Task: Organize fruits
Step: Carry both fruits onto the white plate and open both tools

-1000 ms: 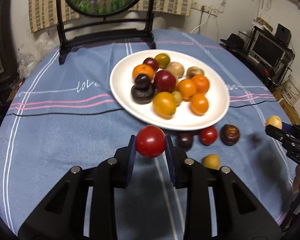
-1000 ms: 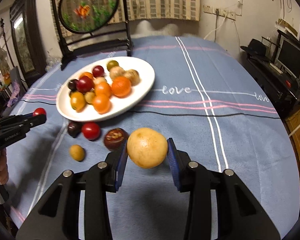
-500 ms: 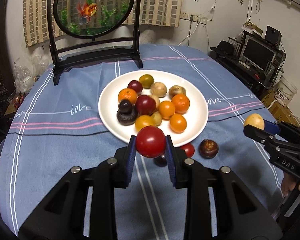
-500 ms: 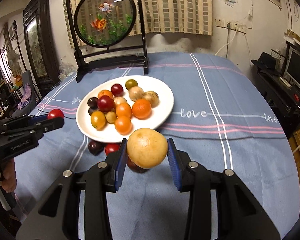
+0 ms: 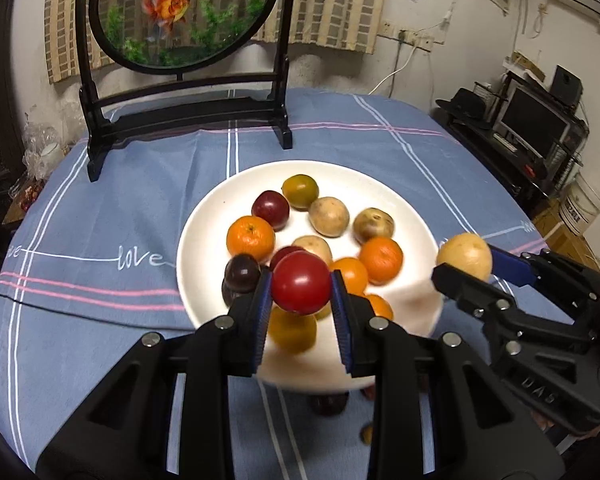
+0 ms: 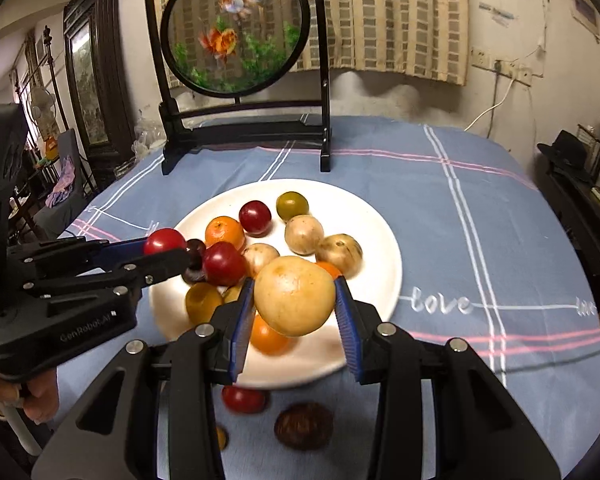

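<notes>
A: Nearest first. What has each tool got?

B: The left gripper (image 5: 301, 289) has its pads pressed on a red tomato-like fruit (image 5: 300, 283), jaws nearly as close as they go, because the fruit is small. The right gripper (image 6: 295, 297) is clamped on a bigger yellow-tan round fruit (image 6: 295, 295), so its jaws stand somewhat wider. Both fruits ride clear above the cloth, over the near rim of the white plate (image 5: 396, 196).

A: Why carried so high?

B: I'd say to pass over the pile without knocking it. The plate already holds tangerines, plums and pale round fruits, crowded toward its near-left side, so the bare patch on its far right looks the safest landing.

A: And what lies on the blue tablecloth (image 6: 480, 208)?

B: Strays just beside the plate's near edge: a red fruit (image 6: 244, 398), a dark brown fruit (image 6: 304, 426) and a small yellow one half hidden by the tool. Those remain to be gathered, I judge.

A: Farther back?

B: A round goldfish screen on a black stand (image 5: 180, 16), well apart from the plate, then the curtain.
</notes>
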### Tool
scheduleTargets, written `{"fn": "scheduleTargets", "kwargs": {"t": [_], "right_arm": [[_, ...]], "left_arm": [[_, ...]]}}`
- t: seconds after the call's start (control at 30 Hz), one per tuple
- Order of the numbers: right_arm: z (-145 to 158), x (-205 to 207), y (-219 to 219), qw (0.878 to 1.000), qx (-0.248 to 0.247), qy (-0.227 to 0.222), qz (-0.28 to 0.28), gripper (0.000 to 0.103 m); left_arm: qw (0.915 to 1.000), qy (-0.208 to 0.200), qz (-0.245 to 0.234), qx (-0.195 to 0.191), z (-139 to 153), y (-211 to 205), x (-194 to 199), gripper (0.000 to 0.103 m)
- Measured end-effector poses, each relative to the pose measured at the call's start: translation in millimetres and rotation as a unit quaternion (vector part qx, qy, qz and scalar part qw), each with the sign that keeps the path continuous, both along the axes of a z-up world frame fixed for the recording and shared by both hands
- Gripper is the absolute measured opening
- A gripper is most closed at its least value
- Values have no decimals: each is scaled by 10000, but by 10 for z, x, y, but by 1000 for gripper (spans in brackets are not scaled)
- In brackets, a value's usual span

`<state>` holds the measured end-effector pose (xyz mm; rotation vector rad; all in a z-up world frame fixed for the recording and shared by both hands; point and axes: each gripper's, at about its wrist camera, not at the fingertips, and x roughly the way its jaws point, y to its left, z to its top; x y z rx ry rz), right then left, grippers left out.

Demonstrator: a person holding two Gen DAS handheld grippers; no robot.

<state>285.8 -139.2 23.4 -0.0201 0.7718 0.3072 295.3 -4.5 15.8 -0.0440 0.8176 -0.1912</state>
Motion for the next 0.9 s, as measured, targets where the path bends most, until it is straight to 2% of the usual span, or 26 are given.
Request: {"fn": "scheduleTargets", "kwargs": {"t": [0.2, 0.37, 0.43, 0.47, 0.5, 0.53, 0.57, 0.6, 0.67, 0.8, 0.9], "right_arm": [[-160, 360, 89, 9999, 13, 155, 58, 39], [-287, 544, 112, 9998, -28, 195, 48, 40], [-317, 578, 132, 9998, -8, 190, 106, 44], [-323, 583, 132, 9997, 53, 205, 146, 53], [-321, 578, 124, 9998, 48, 167, 74, 53], [-314, 570, 111, 9999, 54, 140, 57, 54], [-307, 564, 99, 9998, 80, 148, 85, 55], [-296, 545, 78, 9998, 111, 149, 92, 55], [-276, 499, 48, 9998, 122, 131, 52, 55], [-220, 355, 5, 9999, 121, 87, 66, 55], [-187, 232, -16, 9997, 121, 132, 148, 55]], "left_arm": [[10000, 42, 36, -4, -65, -40, 323, 29], [9995, 105, 286, -16, -208, -35, 602, 30], [9993, 160, 344, -56, -264, -36, 673, 31], [9992, 183, 359, -75, -279, -39, 690, 38], [9989, 185, 422, -85, -289, -30, 699, 43], [9985, 156, 529, -70, -288, -14, 694, 53], [9977, 87, 669, -83, -273, 19, 675, 69], [9973, 20, 711, -175, -259, 47, 653, 75], [9968, -58, 734, -302, -229, 76, 588, 77], [9974, -143, 687, -170, -164, 58, 466, 77], [9973, -189, 688, -167, -120, 59, 346, 82]]}}
